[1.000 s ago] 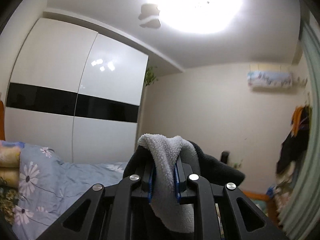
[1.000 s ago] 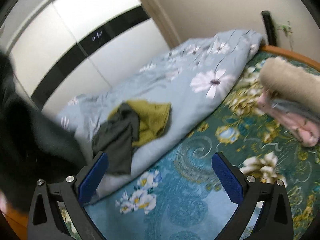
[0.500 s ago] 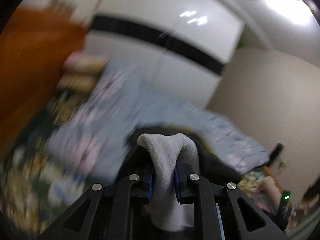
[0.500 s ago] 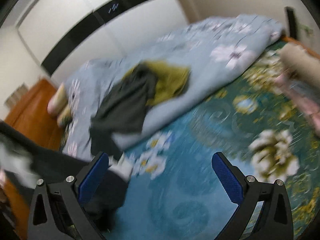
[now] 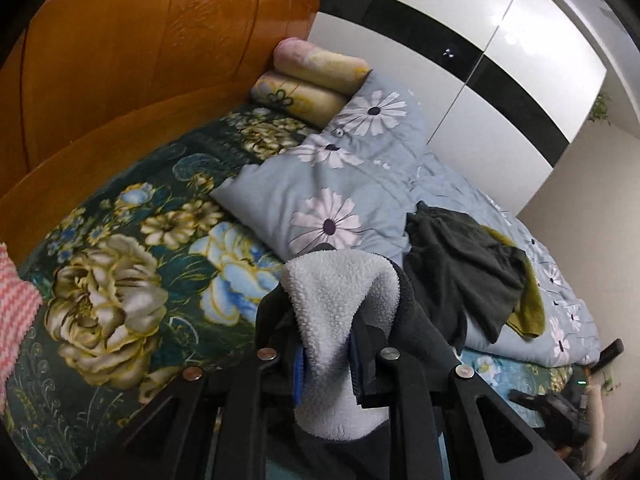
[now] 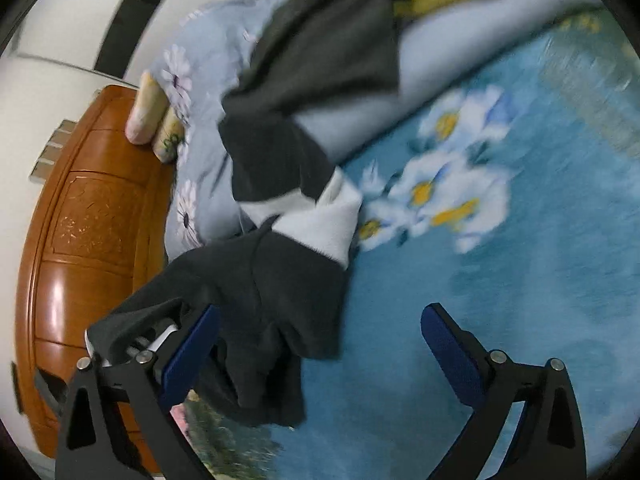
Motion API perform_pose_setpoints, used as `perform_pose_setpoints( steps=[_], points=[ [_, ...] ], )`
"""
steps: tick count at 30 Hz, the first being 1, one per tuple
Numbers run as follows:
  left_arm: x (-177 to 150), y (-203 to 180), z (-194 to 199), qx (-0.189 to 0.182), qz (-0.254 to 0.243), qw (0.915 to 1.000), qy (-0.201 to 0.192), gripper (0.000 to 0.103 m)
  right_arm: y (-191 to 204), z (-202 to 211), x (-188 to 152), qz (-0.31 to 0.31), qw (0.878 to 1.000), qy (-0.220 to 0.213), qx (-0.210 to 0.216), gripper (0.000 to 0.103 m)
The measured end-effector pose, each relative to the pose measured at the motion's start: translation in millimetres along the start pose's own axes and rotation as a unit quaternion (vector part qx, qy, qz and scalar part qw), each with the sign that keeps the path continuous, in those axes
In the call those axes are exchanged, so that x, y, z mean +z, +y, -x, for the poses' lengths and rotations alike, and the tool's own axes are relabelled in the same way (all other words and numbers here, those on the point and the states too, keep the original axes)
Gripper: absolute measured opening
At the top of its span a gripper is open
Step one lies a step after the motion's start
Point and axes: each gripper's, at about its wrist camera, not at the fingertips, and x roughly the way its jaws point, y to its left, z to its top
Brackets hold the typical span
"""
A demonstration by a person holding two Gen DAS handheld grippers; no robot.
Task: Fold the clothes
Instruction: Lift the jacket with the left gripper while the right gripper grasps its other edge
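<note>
Left gripper (image 5: 326, 364): closed on the fleece-lined garment (image 5: 340, 300), whose pale fleece lining bulges up between the blue pads while the dark outer fabric wraps around the sides.
Right gripper (image 6: 320, 344): wide open, holding nothing; its left finger (image 6: 188, 350) has the garment's dark fabric draped against it, the right finger stands over bare bedspread.
Fleece-lined garment: in the right wrist view it hangs (image 6: 280, 280) from the lower left toward the bed, a white patch of lining showing at its fold.
Bedspread (image 5: 104, 280): dark green and teal with large flowers, under both grippers.
Duvet (image 5: 340, 184): light blue with daisy print, bunched up beyond the held garment.
Dark grey clothes (image 5: 460, 272): a loose heap on the duvet, lying partly over an olive-yellow garment (image 5: 528, 304).
Rolled pillows (image 5: 316, 76): two, stacked against the headboard.
Headboard (image 5: 140, 48): polished orange-brown wood, at the far left.
Wardrobe (image 5: 500, 52): white doors with a black band, behind the bed.
</note>
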Motion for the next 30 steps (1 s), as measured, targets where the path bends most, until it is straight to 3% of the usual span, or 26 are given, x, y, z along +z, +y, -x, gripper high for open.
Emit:
perform_pose_setpoints(
  steps=[4,11,14,16,22,30],
  points=[
    [-3,17,-5,0.007,0.019,0.9998,0.009,0.020,-11,-44,-4,-0.045,0.998,0.039,-0.016,0.081],
    [-9,25,-13,0.007,0.041,0.9989,0.022,0.020,-7,-93,-17,-0.092,0.992,0.084,0.035,0.073],
    [-9,21,-12,0.004,0.032,0.9992,0.023,0.020,-3,-101,-20,-0.111,0.989,0.087,0.042,0.042],
    [-9,17,-11,0.001,0.028,0.9994,0.023,0.020,4,-96,-17,-0.101,0.991,0.082,0.031,0.014],
    [-2,-15,-2,-0.032,-0.002,0.9994,0.007,0.020,24,-38,13,-0.079,0.991,0.013,0.108,0.012],
    [20,-95,24,-0.139,-0.056,0.9882,-0.033,0.020,56,88,45,0.011,0.986,-0.094,0.138,0.012]
  ],
)
